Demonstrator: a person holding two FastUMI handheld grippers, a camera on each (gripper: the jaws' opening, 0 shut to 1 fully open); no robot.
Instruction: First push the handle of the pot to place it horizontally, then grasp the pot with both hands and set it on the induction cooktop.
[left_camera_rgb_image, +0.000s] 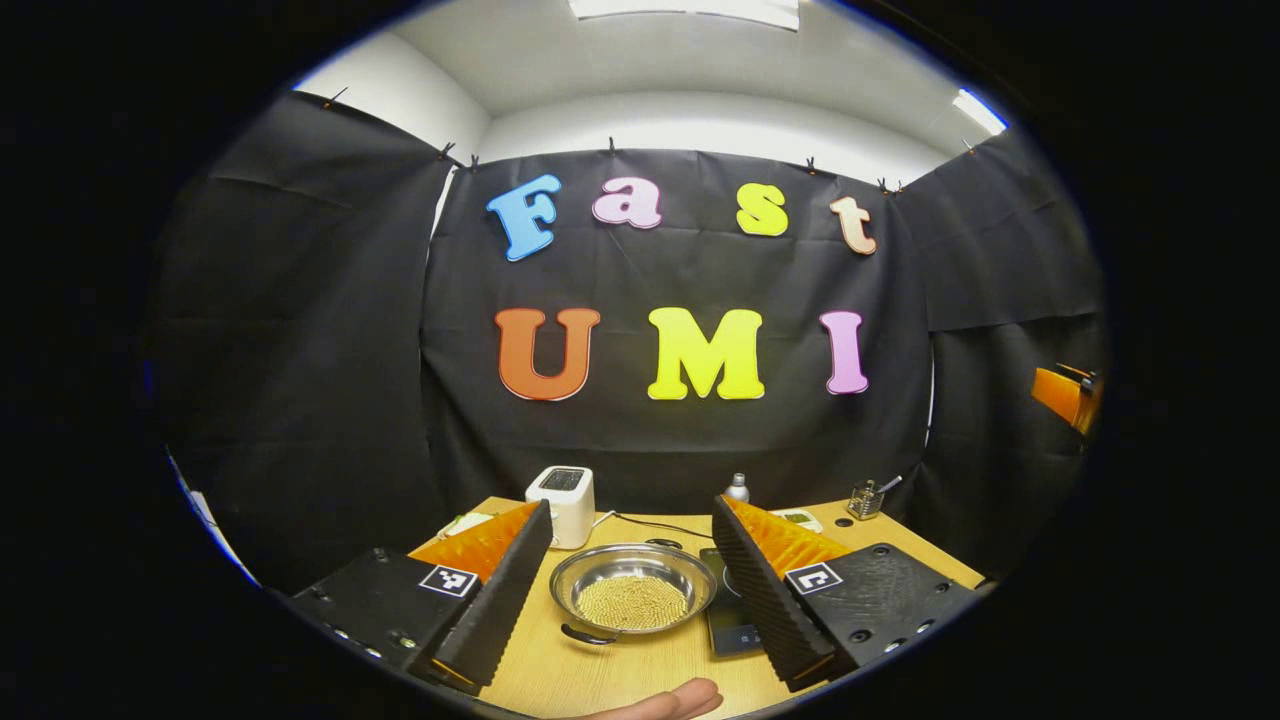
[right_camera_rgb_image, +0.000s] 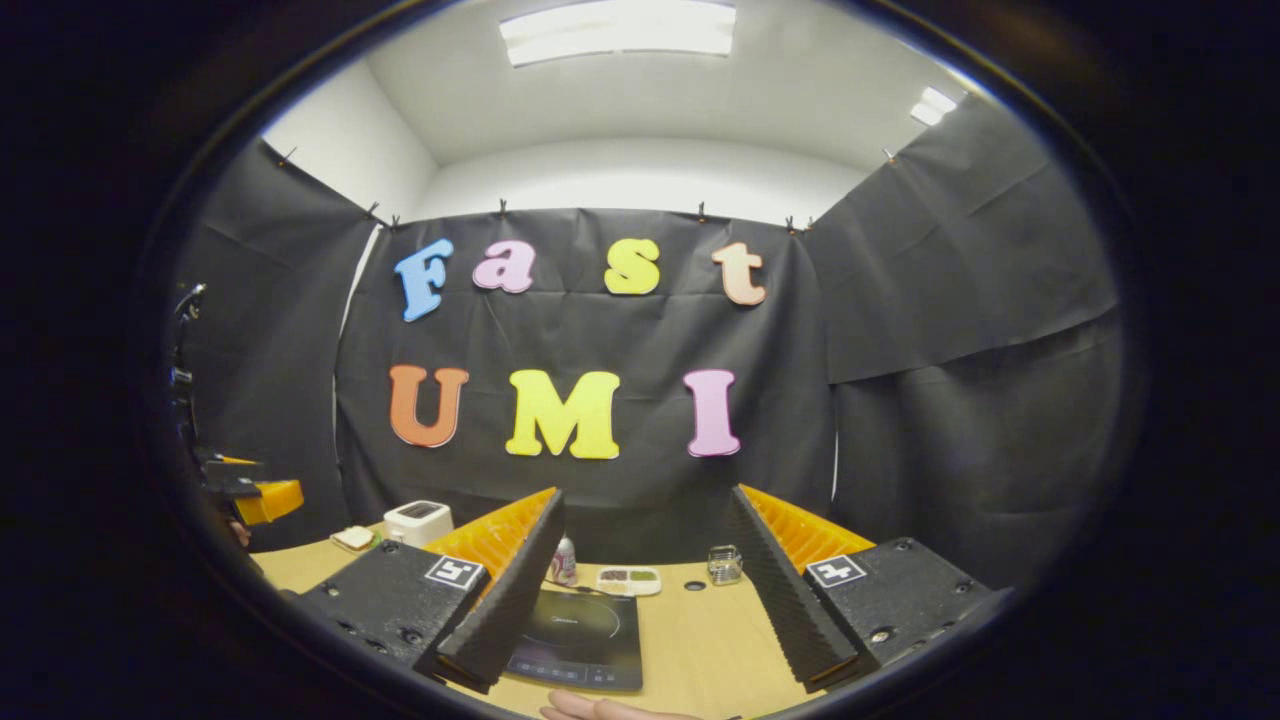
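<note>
Steel pot (left_camera_rgb_image: 632, 590) is seen on the wooden bench (left_camera_rgb_image: 640, 670), between the left gripper (left_camera_rgb_image: 632, 590)'s spread fingers but farther off, not touched. It holds a heap of small yellowish grains or beads. Its dark handle (left_camera_rgb_image: 587, 635) sits at the near-left rim, angled toward the camera, not set horizontal as the task asks. The cooktop (left_camera_rgb_image: 728, 620) lies just beside the pot on its right, partly hidden by one finger.

In the right gripper view the right gripper (right_camera_rgb_image: 640, 590) is also spread wide and holds nothing; the cooktop (right_camera_rgb_image: 580, 630) is framed between its fingers, and no pot is on the glass. Both grippers are held above the bench, well short of the pot.

Step judged: the very start, handle push not yet done.

Next move, as judged:
- One gripper is to be lowered to handle height and brought against the handle's side.
- The handle is to be swept round so the pot turns in place, until it lies horizontal.
- The push is to be kept low and slow; the pot is light and shallow, so it may slide rather than turn, and the grains may spill.
- Only then are both rims to be pinched and the pot lifted over to the cooktop.

A toaster (left_camera_rgb_image: 562, 503) and small jars stand at the bench's far edge, clear of the path.
</note>
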